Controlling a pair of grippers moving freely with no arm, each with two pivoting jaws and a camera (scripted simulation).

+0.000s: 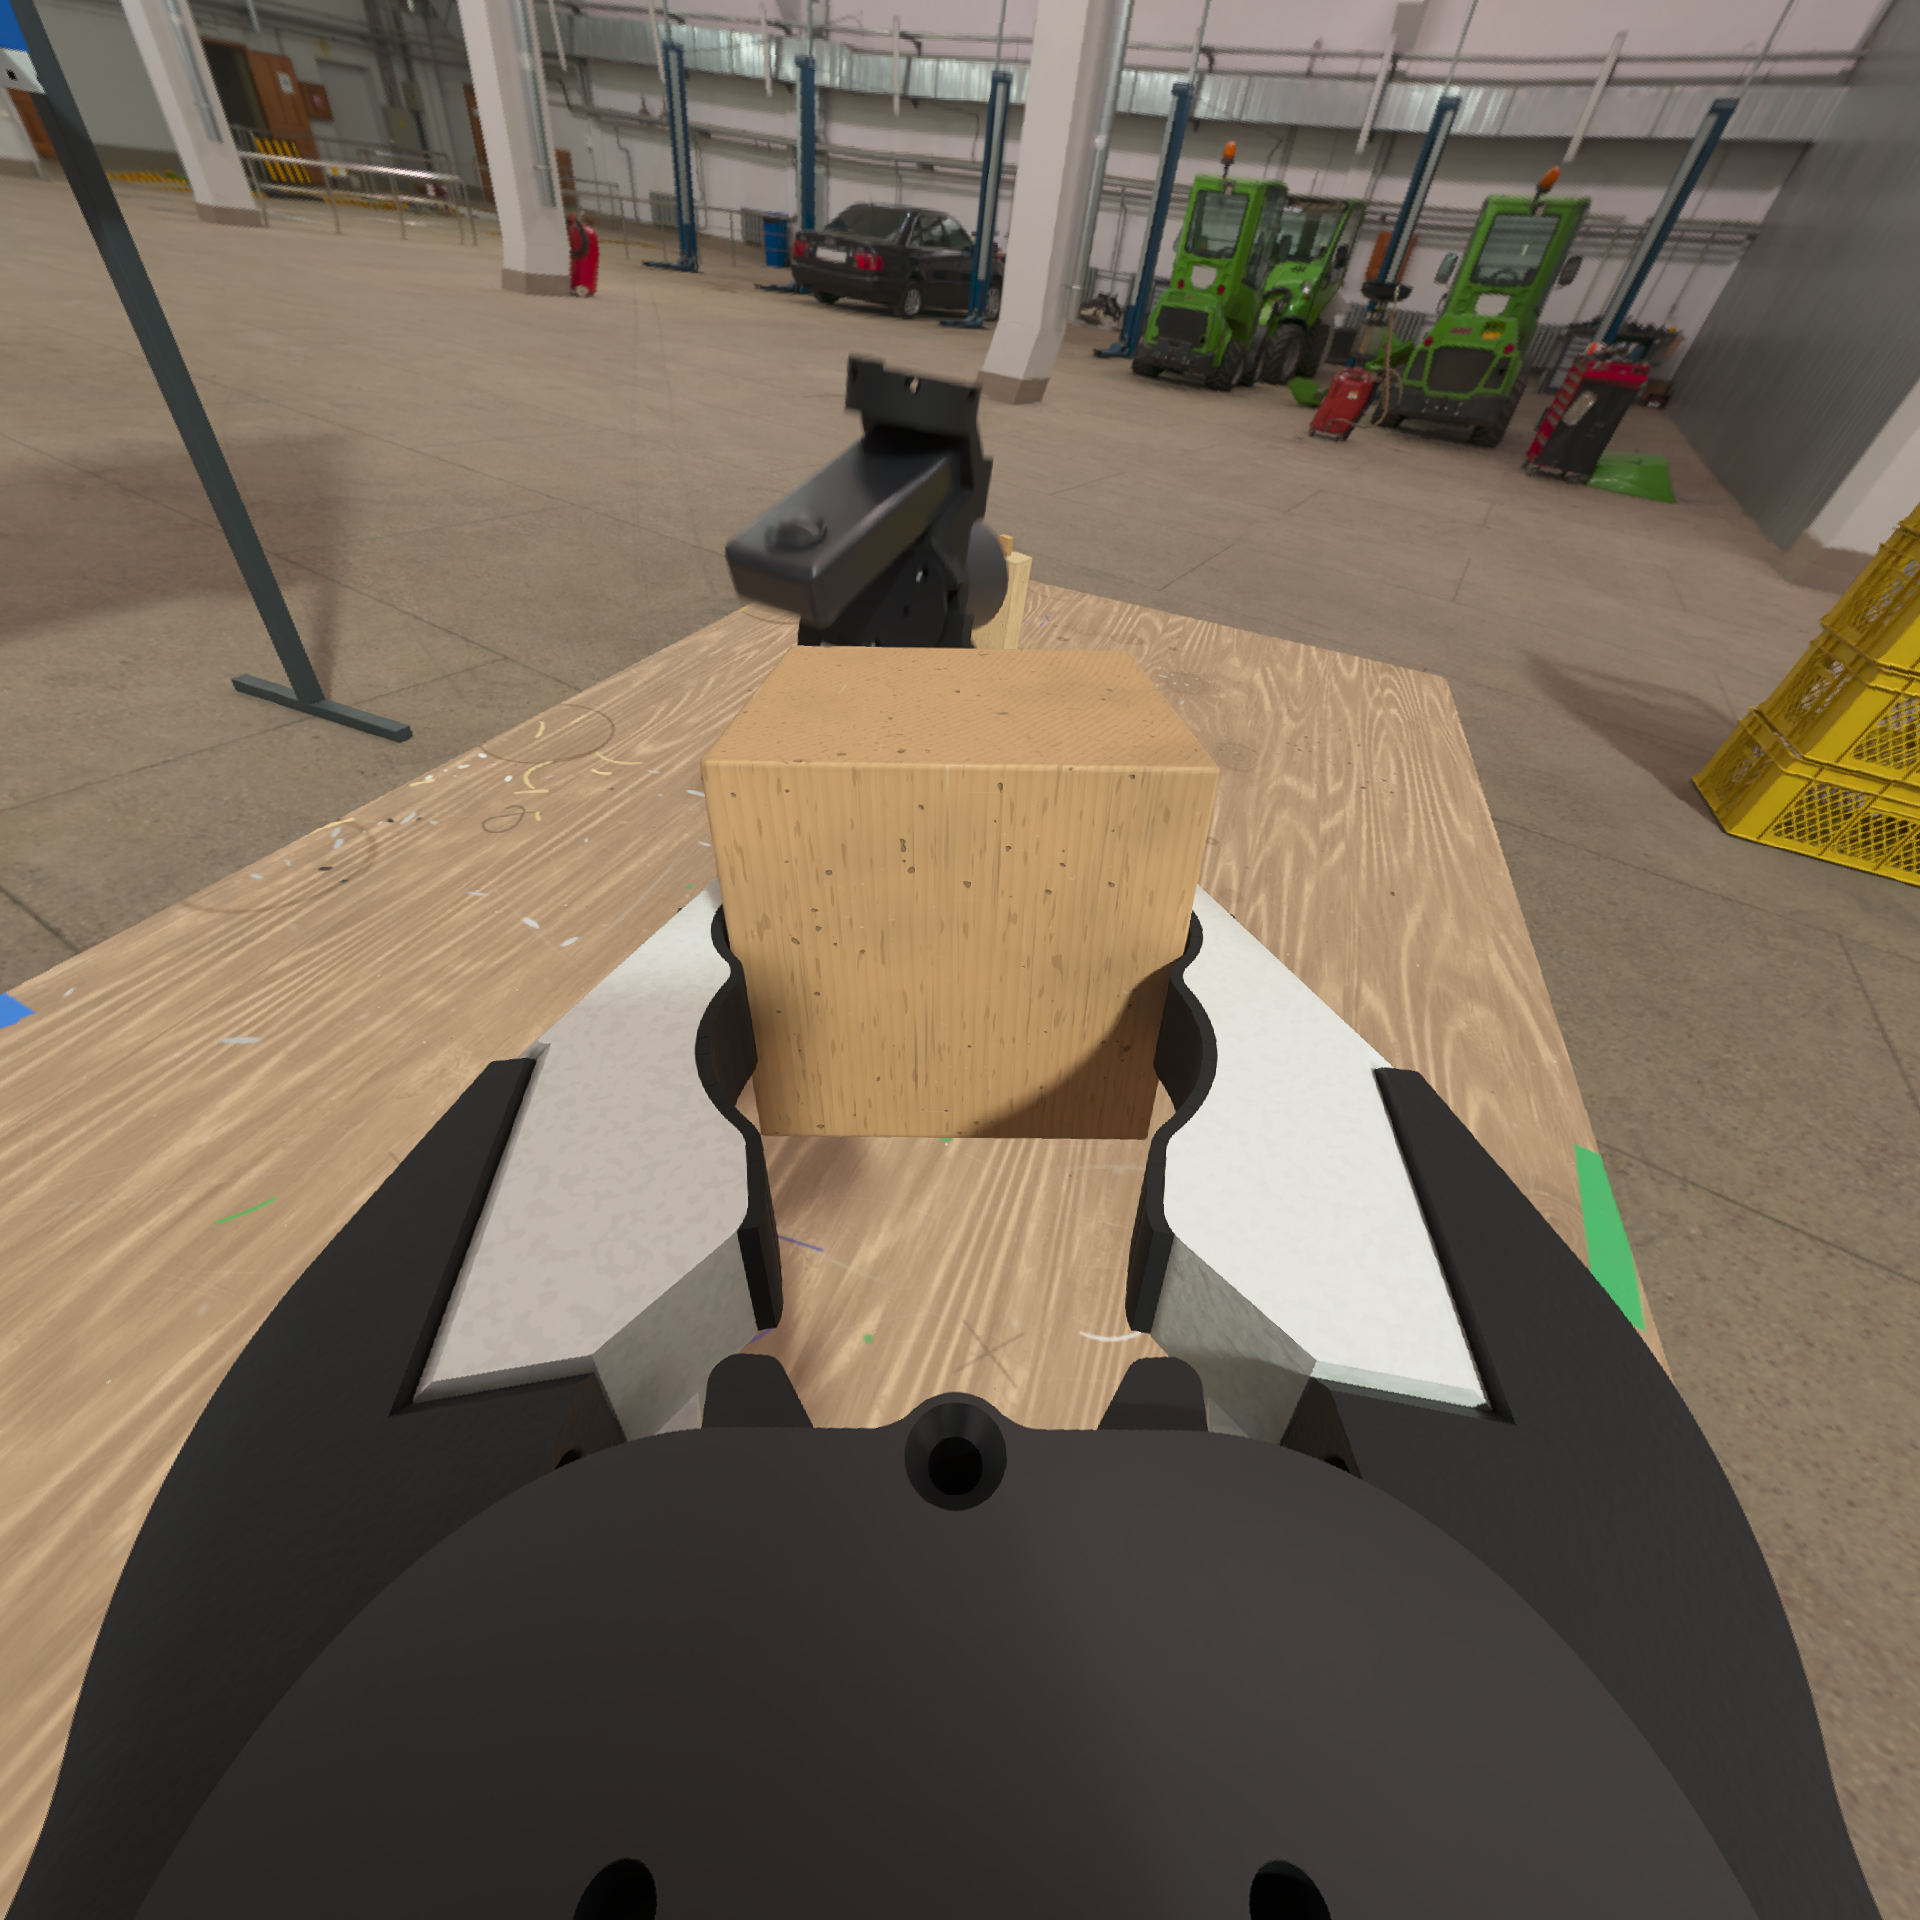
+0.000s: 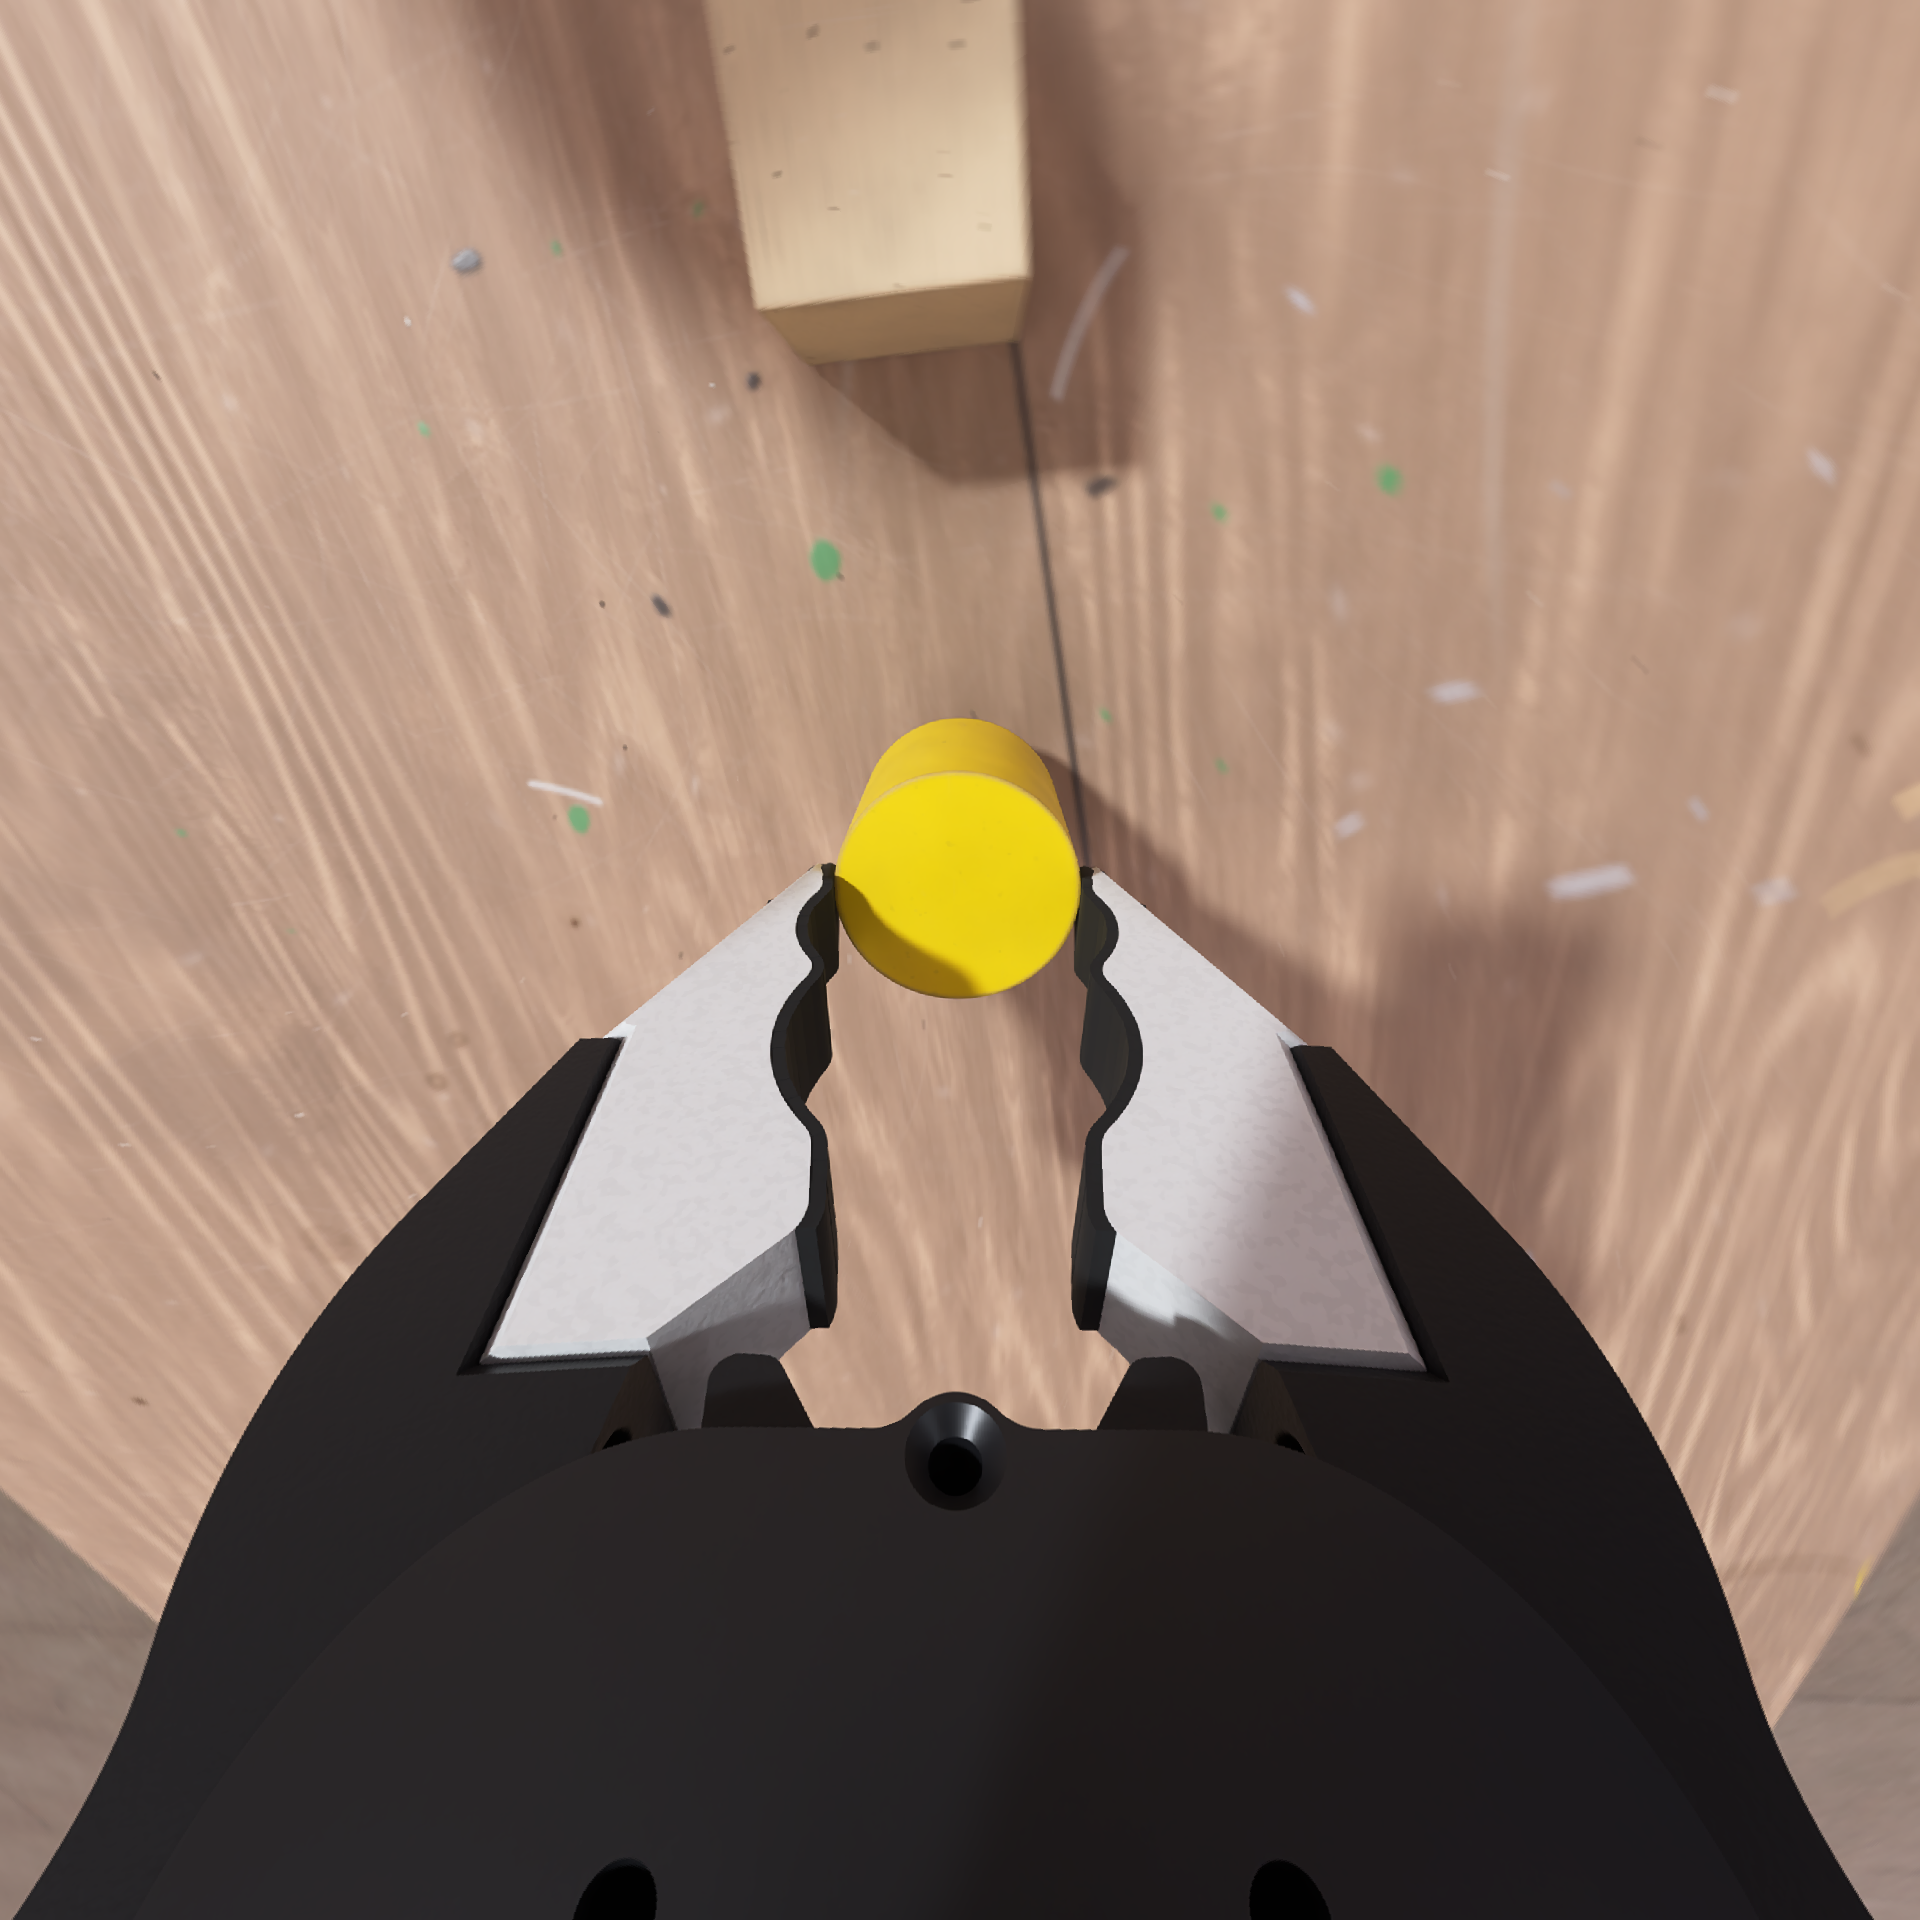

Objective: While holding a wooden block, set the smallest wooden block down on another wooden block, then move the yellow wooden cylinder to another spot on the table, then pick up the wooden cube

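My left gripper (image 1: 956,935) is shut on a large light-brown wooden cube (image 1: 956,894), its fingertips pressed on both sides, low over the wooden table (image 1: 416,1039). Beyond the cube, the right gripper (image 1: 883,520) points downward, with a pale wooden block (image 1: 1016,597) partly hidden behind it. In the right wrist view, my right gripper (image 2: 956,883) is shut on the upright yellow cylinder (image 2: 956,862), held at the fingertips. I cannot tell whether the cylinder touches the table (image 2: 416,623). A pale rectangular wooden block (image 2: 883,156) stands farther ahead.
The table's right edge carries a green tape strip (image 1: 1605,1236). Yellow crates (image 1: 1849,748) are stacked on the floor to the right. A grey post on a flat foot (image 1: 208,468) stands off the table's left side. Table edges show in the right wrist view's lower corners.
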